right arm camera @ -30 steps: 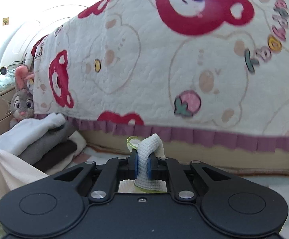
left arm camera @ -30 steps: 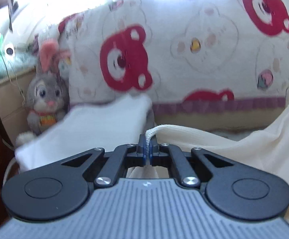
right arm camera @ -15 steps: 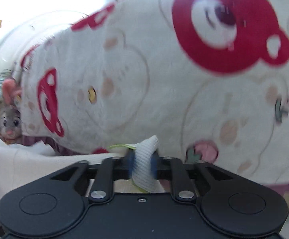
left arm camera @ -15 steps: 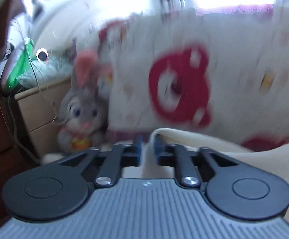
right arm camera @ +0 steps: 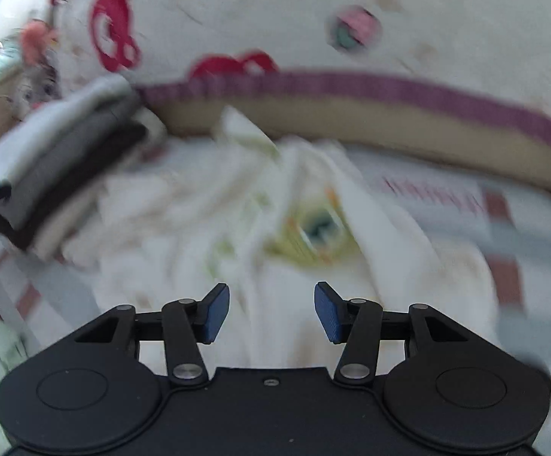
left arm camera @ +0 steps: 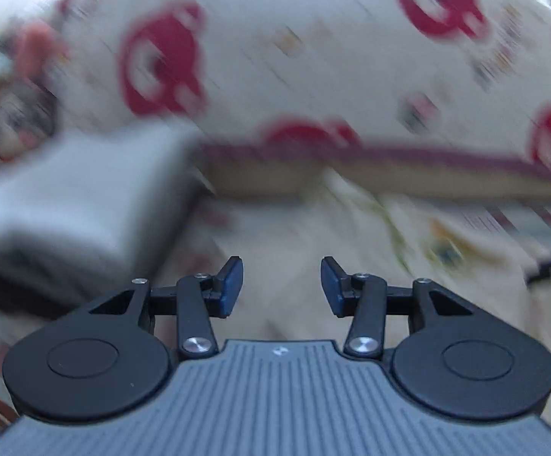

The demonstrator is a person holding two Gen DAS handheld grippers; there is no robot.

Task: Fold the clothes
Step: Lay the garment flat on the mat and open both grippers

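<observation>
Cream cloth, a crumpled garment (right arm camera: 275, 228) with a small coloured print, lies loose just ahead of the right gripper (right arm camera: 271, 311), whose fingers are spread and hold nothing. The left gripper (left arm camera: 282, 285) is spread too, above the same cloth (left arm camera: 370, 235). Folded clothes (right arm camera: 66, 152) are stacked ahead to its left, before a bear-print quilt (left arm camera: 313, 57).

A home bedroom, to judge by the bedding: a quilt (right arm camera: 408, 19) printed with red bears, trimmed with a purple frill, hanging down at the far edge of a bed. A grey plush rabbit (right arm camera: 36, 72) beside a stack of folded clothes (right arm camera: 66, 144) at the left edge. A rumpled cream garment (right arm camera: 275, 228) spread mid-bed.
</observation>
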